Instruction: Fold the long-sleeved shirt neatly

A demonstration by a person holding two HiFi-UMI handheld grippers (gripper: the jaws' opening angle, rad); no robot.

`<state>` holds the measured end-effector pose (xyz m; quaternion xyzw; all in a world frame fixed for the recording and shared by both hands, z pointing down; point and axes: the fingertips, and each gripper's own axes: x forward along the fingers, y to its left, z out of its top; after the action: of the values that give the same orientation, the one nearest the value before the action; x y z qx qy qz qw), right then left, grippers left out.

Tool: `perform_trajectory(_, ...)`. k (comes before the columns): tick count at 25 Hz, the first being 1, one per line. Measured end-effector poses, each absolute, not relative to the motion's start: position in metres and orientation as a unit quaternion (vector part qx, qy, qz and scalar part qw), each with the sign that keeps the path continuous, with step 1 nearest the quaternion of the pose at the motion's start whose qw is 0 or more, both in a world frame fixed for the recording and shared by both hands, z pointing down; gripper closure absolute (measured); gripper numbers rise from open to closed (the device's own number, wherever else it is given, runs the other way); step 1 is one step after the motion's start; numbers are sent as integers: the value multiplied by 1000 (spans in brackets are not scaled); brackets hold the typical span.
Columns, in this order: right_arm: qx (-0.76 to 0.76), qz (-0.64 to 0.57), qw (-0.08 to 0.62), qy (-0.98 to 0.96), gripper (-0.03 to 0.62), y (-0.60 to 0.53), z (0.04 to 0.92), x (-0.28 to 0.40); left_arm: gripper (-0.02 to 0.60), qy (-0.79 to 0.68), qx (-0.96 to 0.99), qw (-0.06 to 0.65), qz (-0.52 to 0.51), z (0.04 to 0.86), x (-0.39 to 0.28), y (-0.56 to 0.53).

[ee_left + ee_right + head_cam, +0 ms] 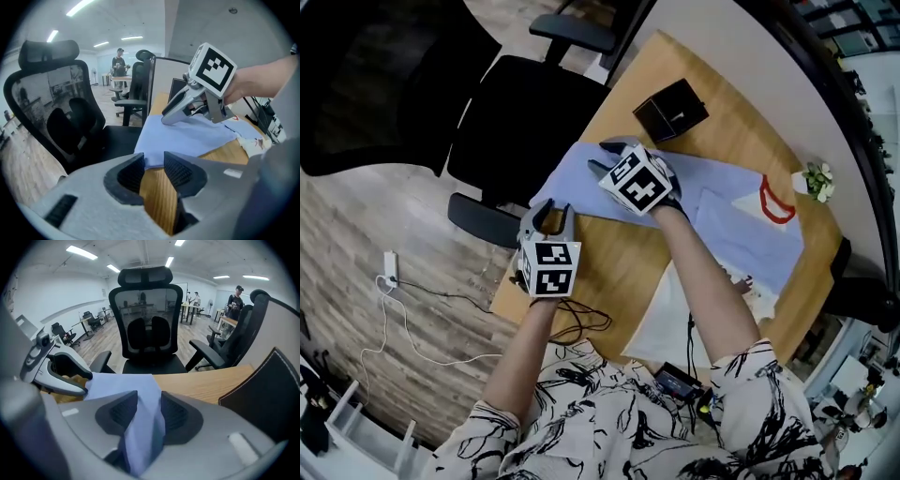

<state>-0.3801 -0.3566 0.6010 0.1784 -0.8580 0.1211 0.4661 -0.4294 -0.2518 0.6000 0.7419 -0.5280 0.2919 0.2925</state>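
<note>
1. The right gripper [149,401] is clenching a bunched fold of the light blue long-sleeved shirt [123,383]. The cloth is filling the gap between its jaws and running back into its throat.
2. The left gripper [153,161] is not gripping anything. Its jaws are standing a little apart, the shirt's edge is lying just at their tips, and bare wood is showing through the gap.
3. Both grippers are pointing down at the same end of the shirt. The left one is working at the corner nearer the person, and the right one is sitting further along that edge.
4. The shirt is lying spread along the wooden table [619,262], with its red neck trim [775,200] at the end away from the grippers.
5. A black box [671,110] is sitting on the table just beyond the right gripper, beside the shirt. A small potted plant [815,180] is standing near the neck end. A white cloth [670,323] is lying at the table's near edge by the person's right arm.
6. A black office chair [520,122] is standing against the table's edge, close to the end that the grippers are working on.
</note>
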Motion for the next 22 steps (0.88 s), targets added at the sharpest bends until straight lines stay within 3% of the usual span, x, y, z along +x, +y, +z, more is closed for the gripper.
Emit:
perform_trajectory(5,210,149,440,-860,463,-361,603,-377,501,-534,744,276,293,601,-429,-252)
perform_trajectory(6,210,152,441,-860,495,-360,603,-377,529,-532,745,276,291,601,-427,-253)
perform_trajectory(7,209,153,443,-859,566,-359,603,-377,555,-531,747,278,288,601,-426,-254)
perform_trajectory(14,200,129,453,-859,568,-354,593,-376,559,-526,754,289,265,589,-424,-258)
perform_trajectory(22,237,110,370,-892,568,-348,501,-343,559,-528,796,221,198,509,-377,-262)
